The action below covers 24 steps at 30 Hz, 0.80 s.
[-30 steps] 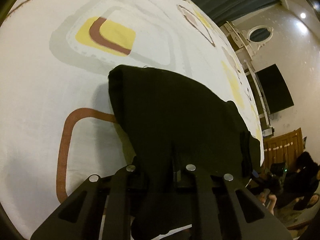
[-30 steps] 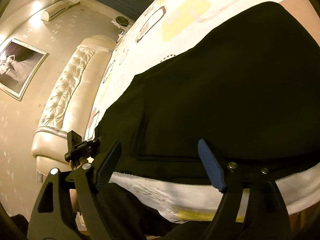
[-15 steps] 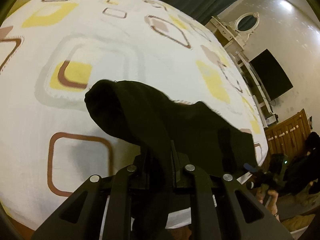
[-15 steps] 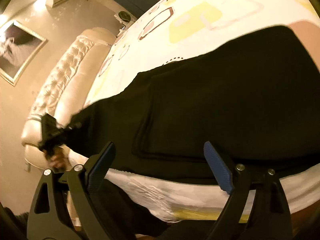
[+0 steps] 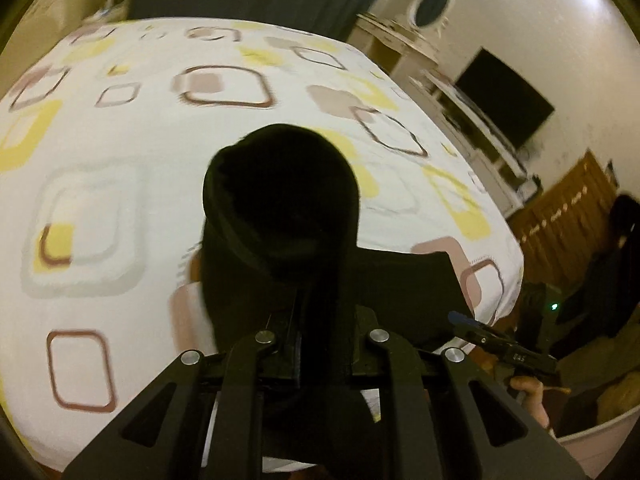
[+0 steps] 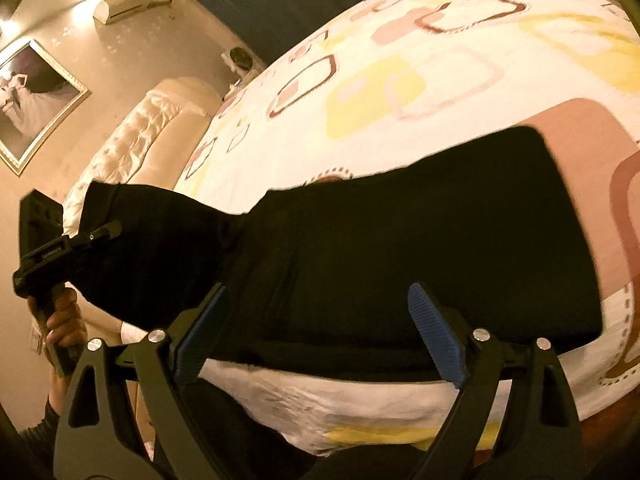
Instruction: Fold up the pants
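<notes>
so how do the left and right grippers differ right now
1. The left gripper is shut on the black pants; the right gripper is open and holds nothing.
2. The left gripper lifts one end of the pants off the bed; the right gripper hovers over the part lying flat near the bed's edge.
Both are black, hand-held and point down at the pants.

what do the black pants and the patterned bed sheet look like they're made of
The black pants look like a soft matte knit, perhaps fleece or jersey: no sheen, and they drape limply where lifted. The white bed sheet with yellow and brown squares looks like printed woven cotton or similar, matte, with fine wrinkles at its edge.
</notes>
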Motion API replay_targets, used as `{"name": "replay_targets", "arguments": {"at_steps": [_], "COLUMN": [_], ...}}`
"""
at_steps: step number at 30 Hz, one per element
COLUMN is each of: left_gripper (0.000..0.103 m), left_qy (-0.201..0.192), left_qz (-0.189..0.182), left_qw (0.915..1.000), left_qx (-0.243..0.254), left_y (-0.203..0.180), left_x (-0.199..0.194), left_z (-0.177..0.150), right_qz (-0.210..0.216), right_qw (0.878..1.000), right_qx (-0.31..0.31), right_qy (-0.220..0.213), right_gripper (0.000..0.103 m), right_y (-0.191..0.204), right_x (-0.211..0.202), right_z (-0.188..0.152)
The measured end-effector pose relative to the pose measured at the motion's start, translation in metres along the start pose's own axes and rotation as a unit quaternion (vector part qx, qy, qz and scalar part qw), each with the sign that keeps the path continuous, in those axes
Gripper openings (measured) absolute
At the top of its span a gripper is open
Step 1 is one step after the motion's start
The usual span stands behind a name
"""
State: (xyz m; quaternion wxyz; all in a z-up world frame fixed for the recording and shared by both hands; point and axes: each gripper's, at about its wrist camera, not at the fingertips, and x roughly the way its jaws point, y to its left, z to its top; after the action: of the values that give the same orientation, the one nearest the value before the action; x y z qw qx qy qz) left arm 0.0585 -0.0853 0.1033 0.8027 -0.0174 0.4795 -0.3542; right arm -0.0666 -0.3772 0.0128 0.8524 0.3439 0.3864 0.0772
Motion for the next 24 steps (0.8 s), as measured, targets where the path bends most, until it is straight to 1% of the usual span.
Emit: {"name": "replay_targets", "arguments": {"at_steps": [1, 3, 5, 8, 10, 11, 14, 16, 21, 24], "left_gripper": [0.014, 0.014, 0.014, 0.014, 0.014, 0.014, 0.014, 0.014, 0.014, 0.014], "left_qy": [0.006, 0.014, 0.024, 0.04, 0.044, 0.053, 0.07, 0.074, 0.076, 0.073], "left_qz": [0.003, 0.005, 0.005, 0.016, 0.025, 0.026, 0.027, 0.044, 0.088, 0.125], "left_qw": [0.9999, 0.9995, 0.9988, 0.9974, 0.9966, 0.9961, 0.9954, 0.9944, 0.9904, 0.9859], "left_qx": [0.011, 0.026, 0.042, 0.058, 0.065, 0.065, 0.059, 0.061, 0.075, 0.085], "left_y": [-0.017, -0.039, -0.062, -0.094, -0.108, -0.117, -0.129, -0.137, -0.158, -0.168], "left_x": [0.013, 0.031, 0.054, 0.095, 0.112, 0.127, 0.152, 0.167, 0.196, 0.21], "left_z": [0.002, 0.001, 0.0, -0.006, -0.009, -0.012, -0.019, -0.024, -0.034, -0.042], "right_qz": [0.001, -0.007, -0.004, -0.009, -0.01, -0.019, -0.032, -0.034, -0.015, -0.01], "right_qw": [1.0, 1.0, 0.999, 0.997, 0.996, 0.995, 0.995, 0.993, 0.987, 0.984], "right_qx": [0.004, 0.016, 0.035, 0.057, 0.073, 0.078, 0.077, 0.088, 0.133, 0.147], "right_qy": [-0.005, -0.017, -0.028, -0.042, -0.049, -0.052, -0.061, -0.069, -0.088, -0.096], "right_gripper": [0.09, 0.09, 0.09, 0.09, 0.09, 0.09, 0.09, 0.09, 0.09, 0.09], "right_y": [-0.002, -0.009, -0.018, -0.032, -0.043, -0.046, -0.054, -0.062, -0.085, -0.093], "right_x": [-0.003, -0.01, -0.016, -0.026, -0.033, -0.035, -0.043, -0.049, -0.06, -0.064], "right_z": [0.002, 0.005, 0.009, 0.013, 0.015, 0.016, 0.02, 0.022, 0.024, 0.025]}}
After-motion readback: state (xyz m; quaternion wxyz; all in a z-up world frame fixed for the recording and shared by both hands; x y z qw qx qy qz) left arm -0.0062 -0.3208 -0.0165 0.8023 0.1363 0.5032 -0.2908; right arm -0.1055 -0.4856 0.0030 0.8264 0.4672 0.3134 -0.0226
